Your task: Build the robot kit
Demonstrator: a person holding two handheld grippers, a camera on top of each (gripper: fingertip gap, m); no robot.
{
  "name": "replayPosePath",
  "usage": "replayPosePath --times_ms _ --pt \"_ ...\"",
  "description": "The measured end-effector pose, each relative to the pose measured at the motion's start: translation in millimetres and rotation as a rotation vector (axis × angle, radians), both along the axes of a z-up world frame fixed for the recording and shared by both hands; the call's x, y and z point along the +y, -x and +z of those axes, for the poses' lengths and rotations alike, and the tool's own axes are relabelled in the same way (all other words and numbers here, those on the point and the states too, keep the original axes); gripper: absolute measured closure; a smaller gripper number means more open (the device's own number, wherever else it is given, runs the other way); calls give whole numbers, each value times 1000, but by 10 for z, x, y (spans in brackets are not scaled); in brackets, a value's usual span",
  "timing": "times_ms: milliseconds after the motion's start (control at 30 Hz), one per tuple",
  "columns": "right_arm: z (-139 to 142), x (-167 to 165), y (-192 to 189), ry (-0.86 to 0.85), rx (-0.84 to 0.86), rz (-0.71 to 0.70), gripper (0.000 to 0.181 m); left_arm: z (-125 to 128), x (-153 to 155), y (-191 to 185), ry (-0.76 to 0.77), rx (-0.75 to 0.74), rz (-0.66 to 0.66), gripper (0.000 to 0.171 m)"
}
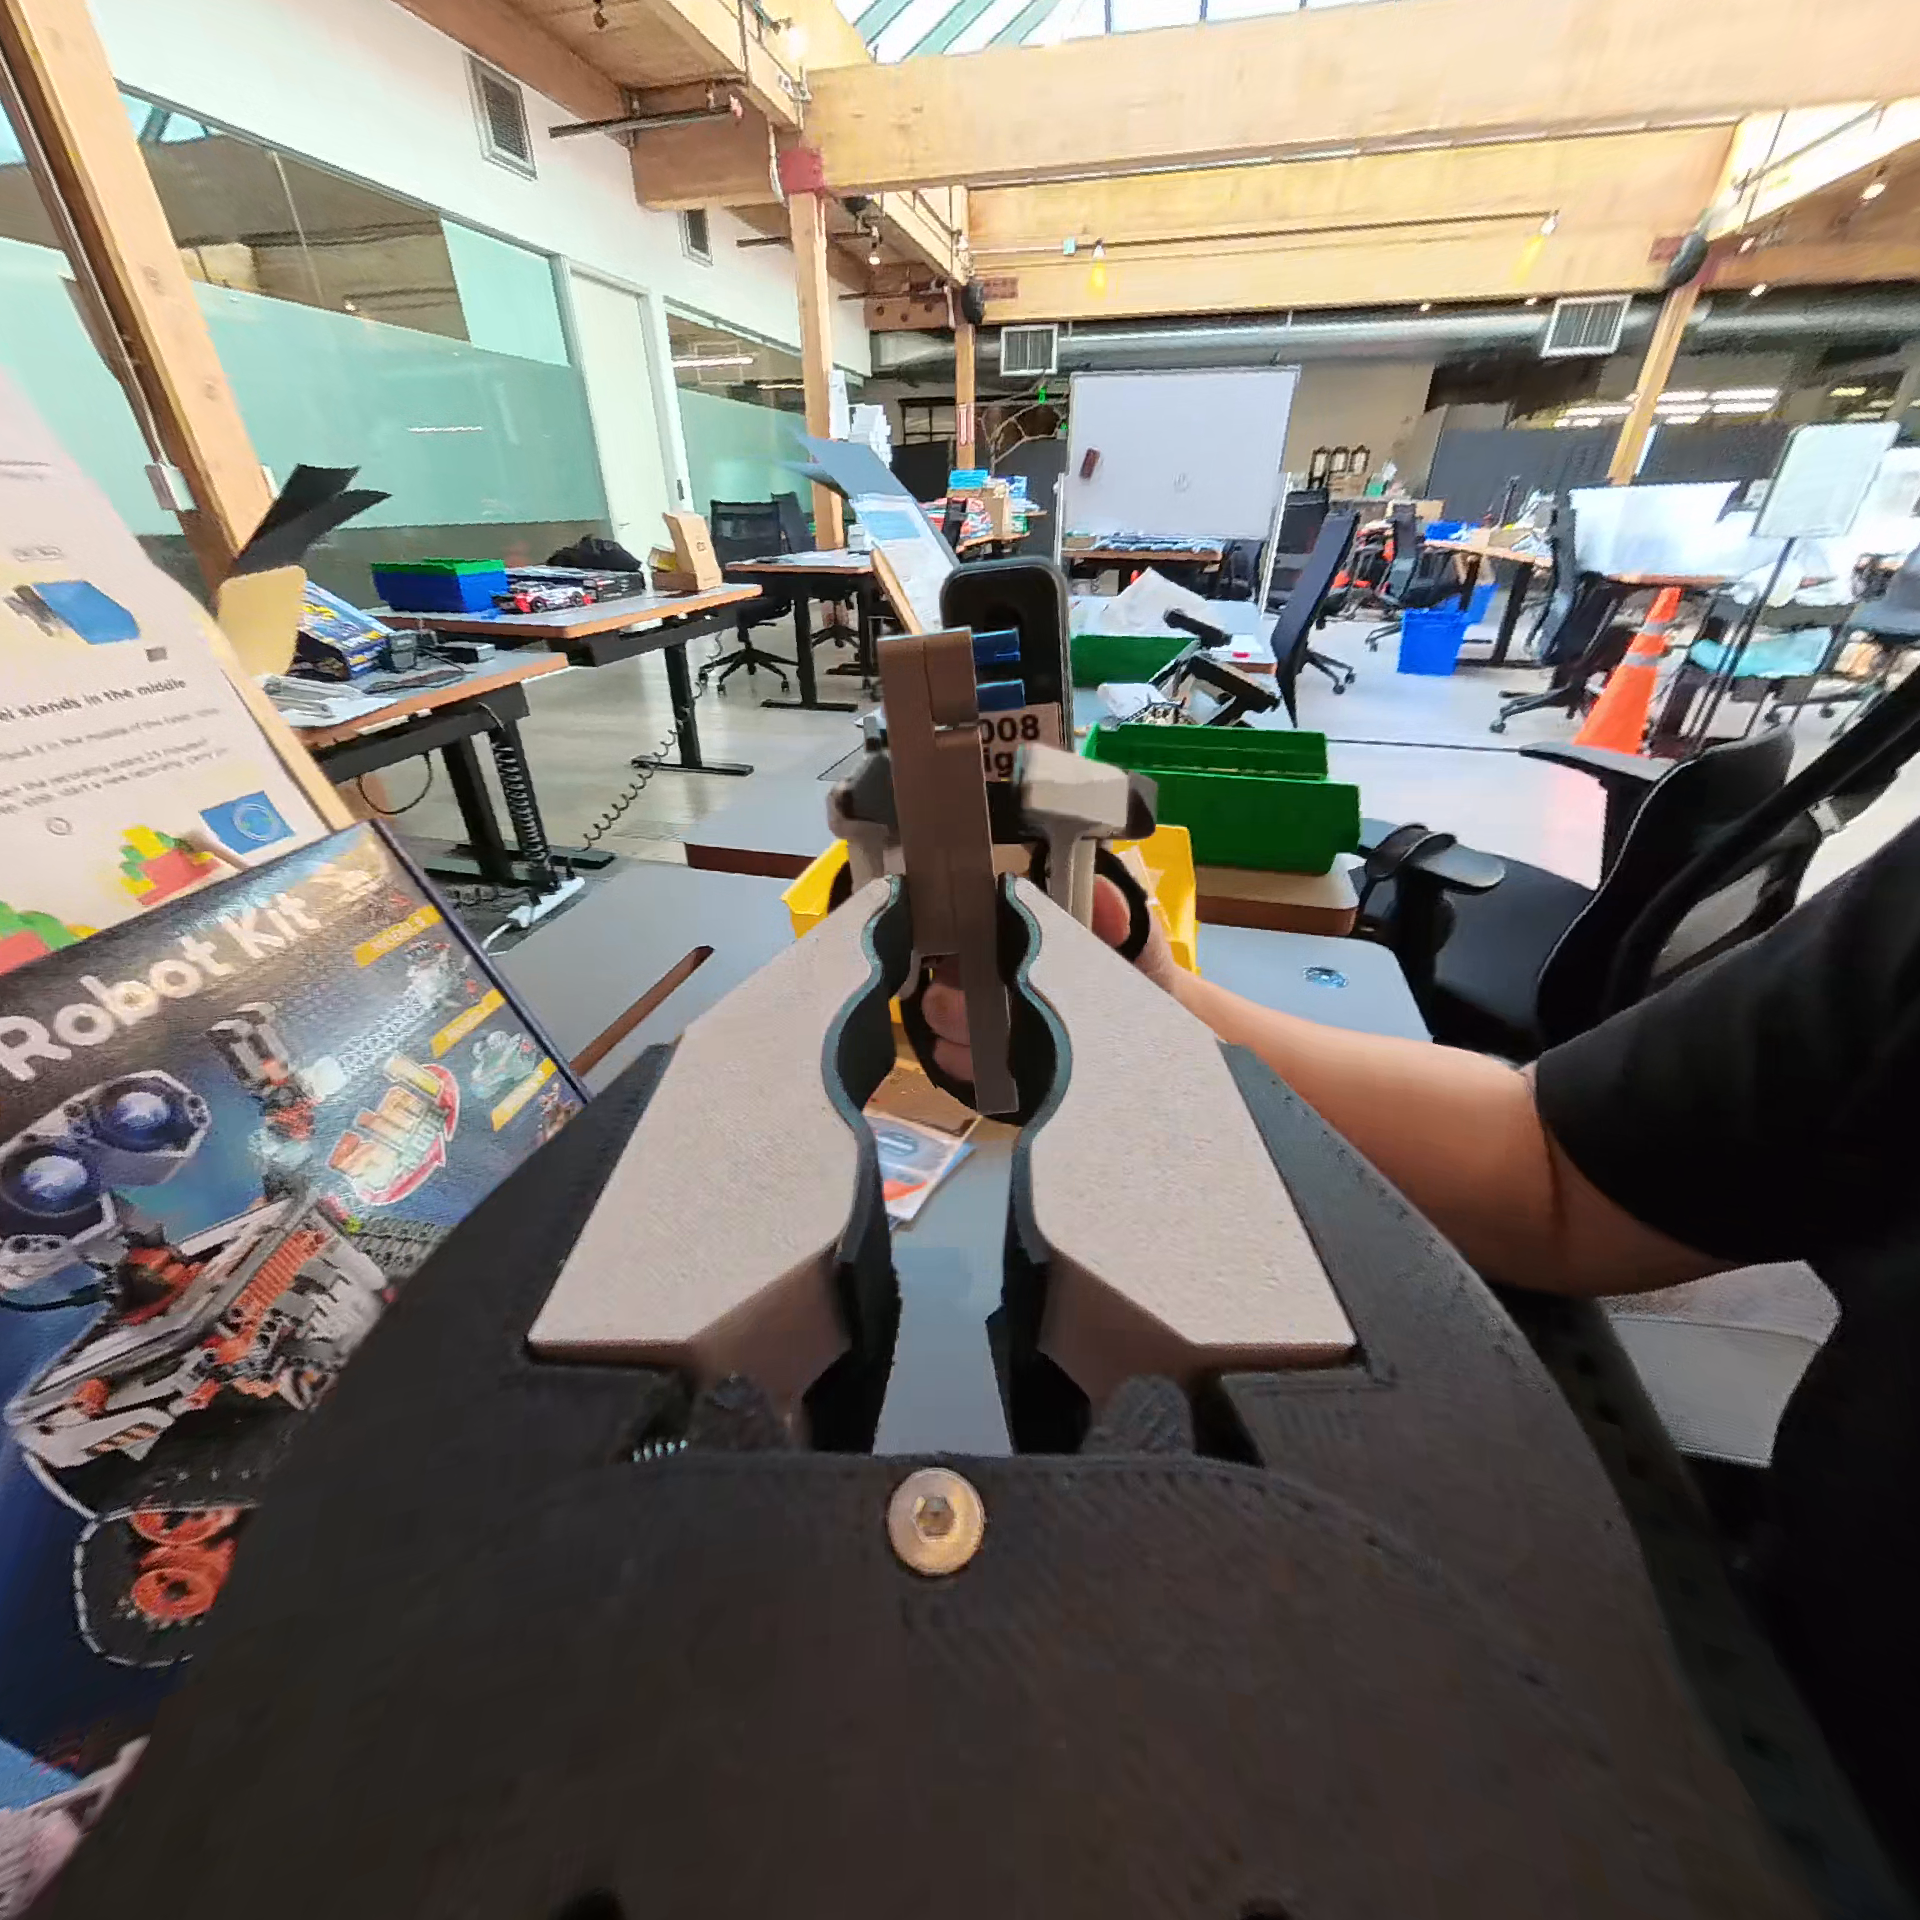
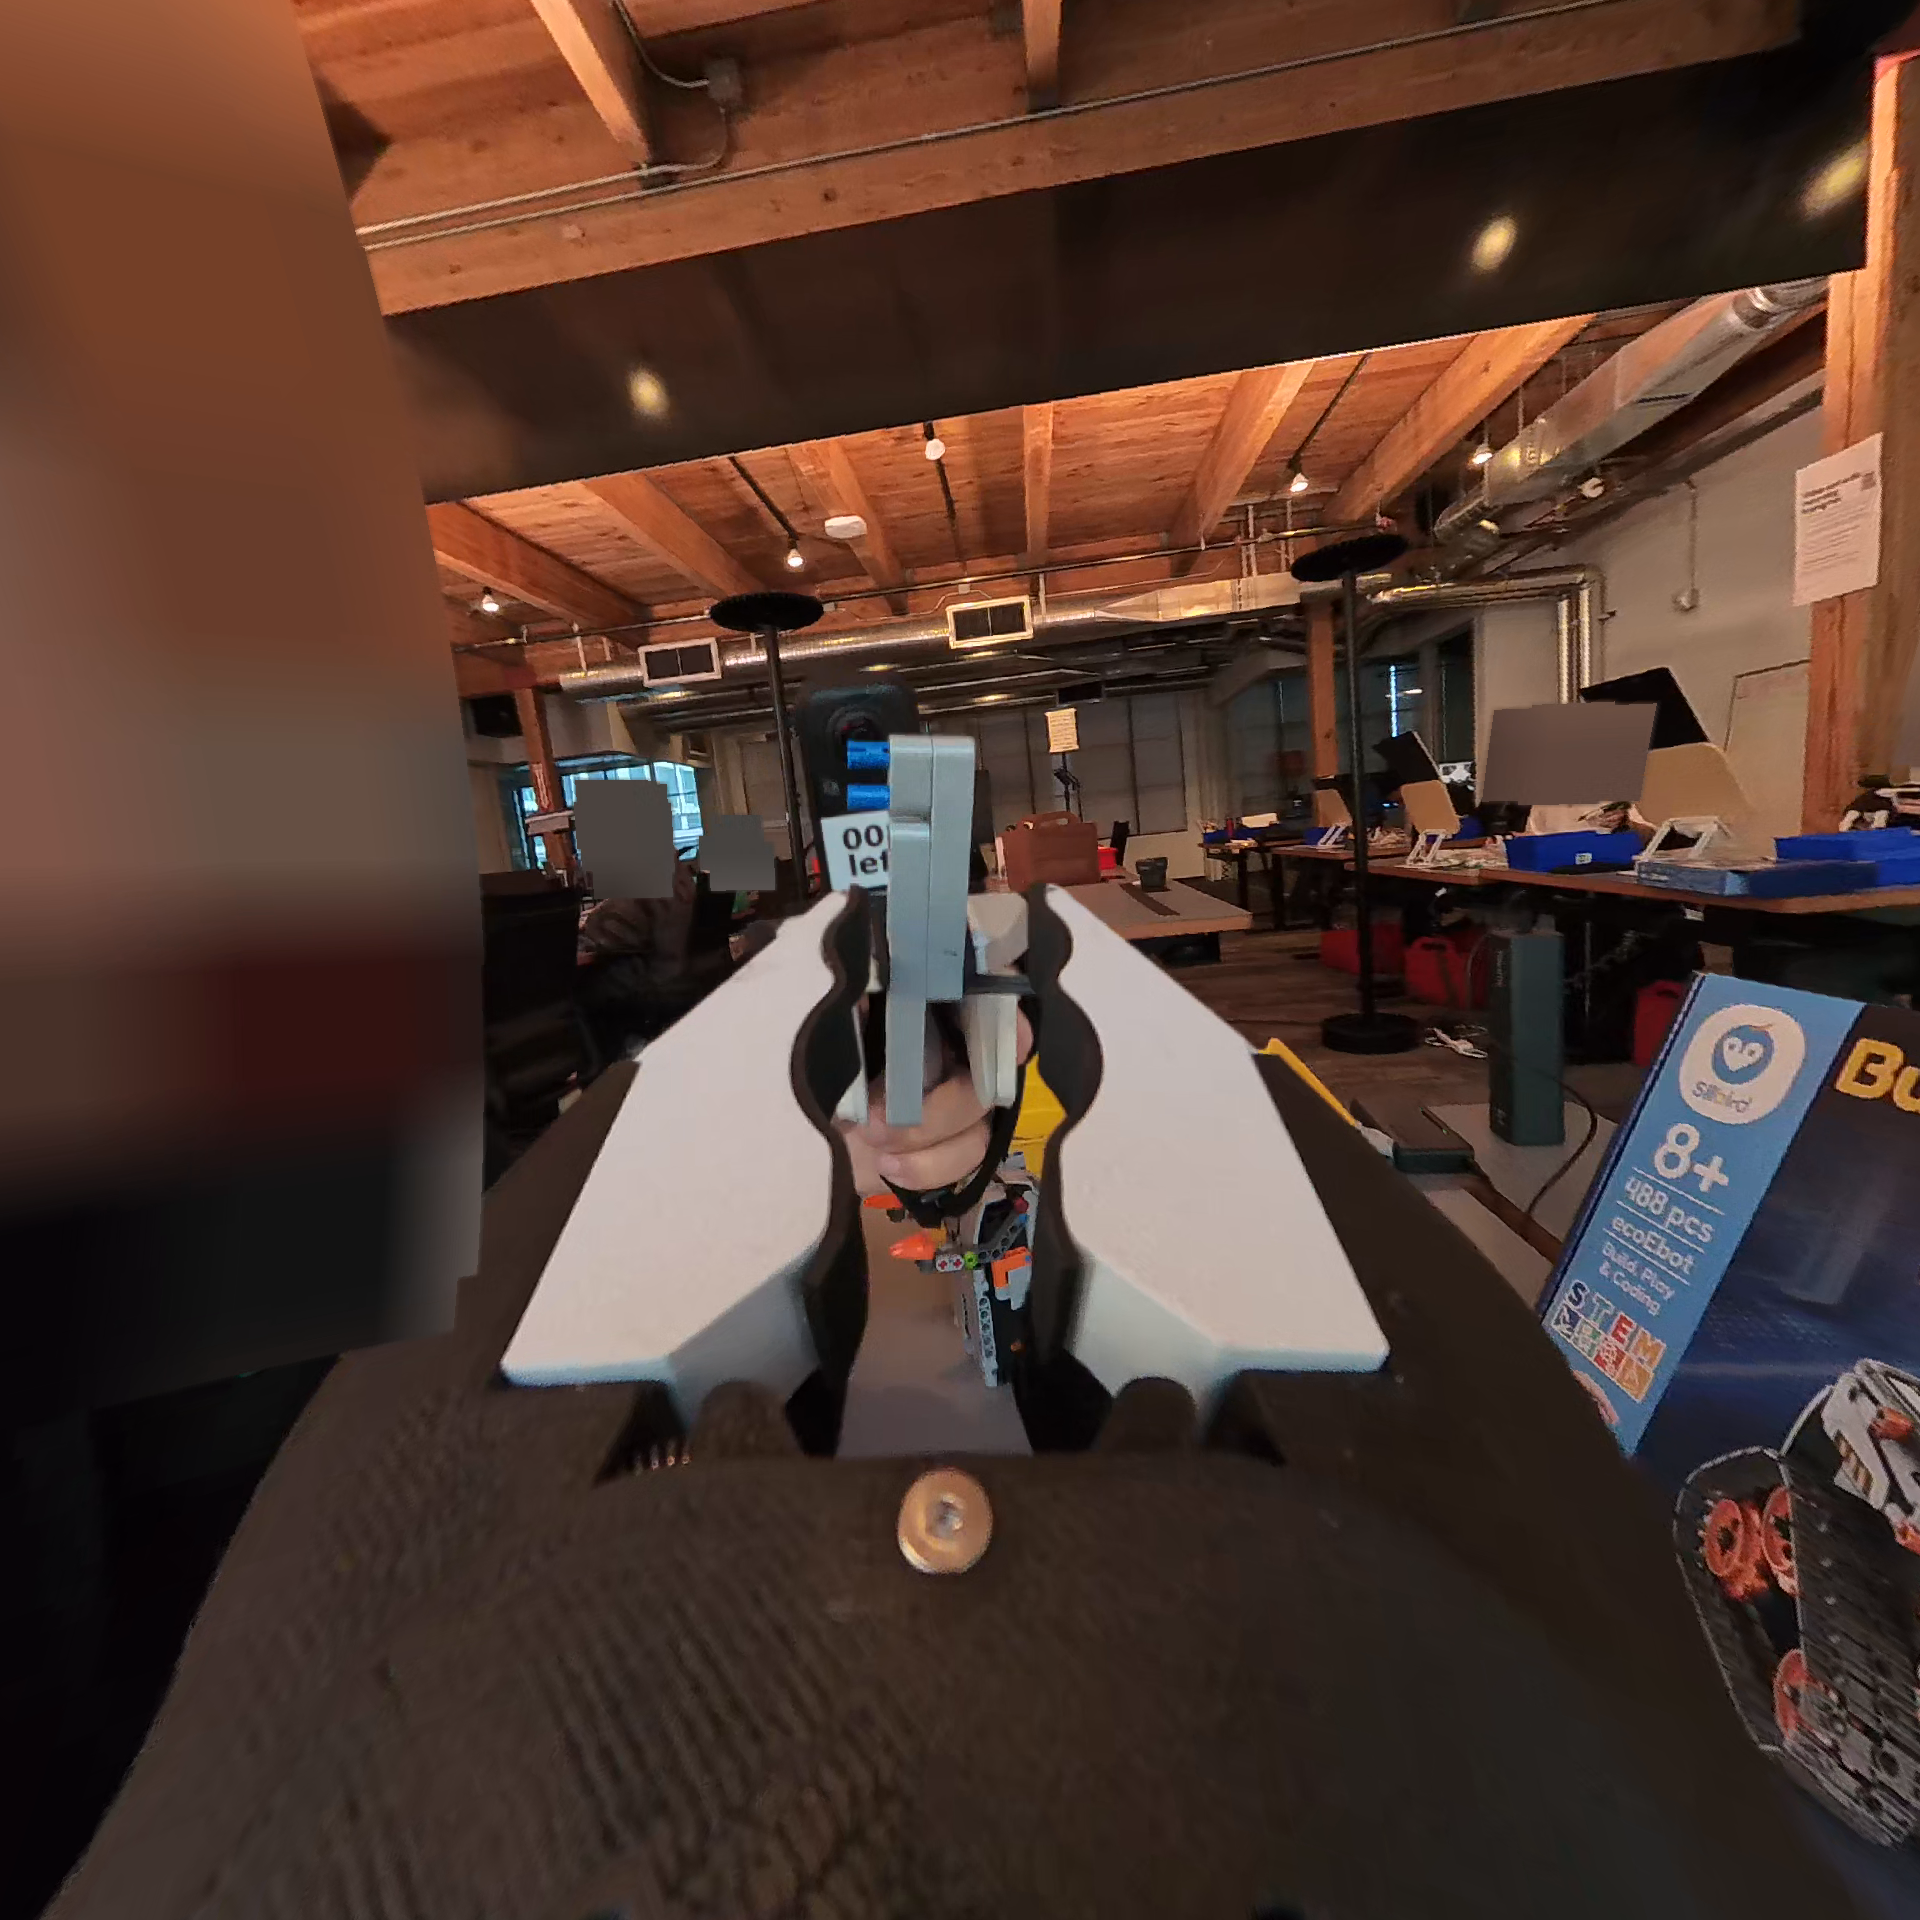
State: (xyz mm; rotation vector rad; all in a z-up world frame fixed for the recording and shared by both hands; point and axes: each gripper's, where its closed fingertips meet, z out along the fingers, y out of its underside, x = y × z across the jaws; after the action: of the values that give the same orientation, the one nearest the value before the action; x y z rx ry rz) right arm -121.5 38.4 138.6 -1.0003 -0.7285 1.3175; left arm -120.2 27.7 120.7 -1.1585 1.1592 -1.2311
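At the far left we saw a dark blue cardboard box printed with a tracked toy robot (image 1: 239, 1143), leaning at the edge of the grey desk (image 1: 623, 956). Right of it, the left tool (image 1: 951, 894) had its pale, black-padded fingers (image 1: 748, 1122) a narrow gap apart. In that gap showed the upright grey fingers of the right tool (image 1: 935, 727), which pointed back at us. We could not tell whether the two touched or whether anything was gripped. A hand (image 1: 1117, 914) held the right tool, with a yellow plastic bin (image 1: 1169, 862) and green plastic bins (image 1: 1247, 800) behind it on the desk. From the right wrist view, the right tool (image 2: 948, 914) also stood narrowly parted, with the left tool's closed-looking grey fingers framed between its tips. Again we could not tell contact. Below them a second hand (image 2: 925, 1143) gripped the left tool. Beneath lay a small grey brick-built model with orange parts (image 2: 987, 1299), and the blue box stood at the far right.
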Motion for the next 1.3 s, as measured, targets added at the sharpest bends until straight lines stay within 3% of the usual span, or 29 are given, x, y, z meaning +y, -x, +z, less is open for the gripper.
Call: replayPosePath --times_ms 33,400,467,1000,1167,1300 --pt "33 -11 -4 8 15 6 152 0 9 4 13 -3 -3 158" --pt "83 2 94 68 -46 -44 156 -44 -11 -62 87 -17 -55 157" --pt "84 -6 93 83 -48 -32 166 -42 -33 -70 82 -19 -64 157" --pt "8 41 71 184 5 68 166 -96 17 -103 93 16 -17 157" --pt "-8 38 25 93 -19 26 166 -137 31 -122 59 55 18 157" --pt "-2 20 30 116 -11 62 166 -105 13 -116 83 34 1 157"
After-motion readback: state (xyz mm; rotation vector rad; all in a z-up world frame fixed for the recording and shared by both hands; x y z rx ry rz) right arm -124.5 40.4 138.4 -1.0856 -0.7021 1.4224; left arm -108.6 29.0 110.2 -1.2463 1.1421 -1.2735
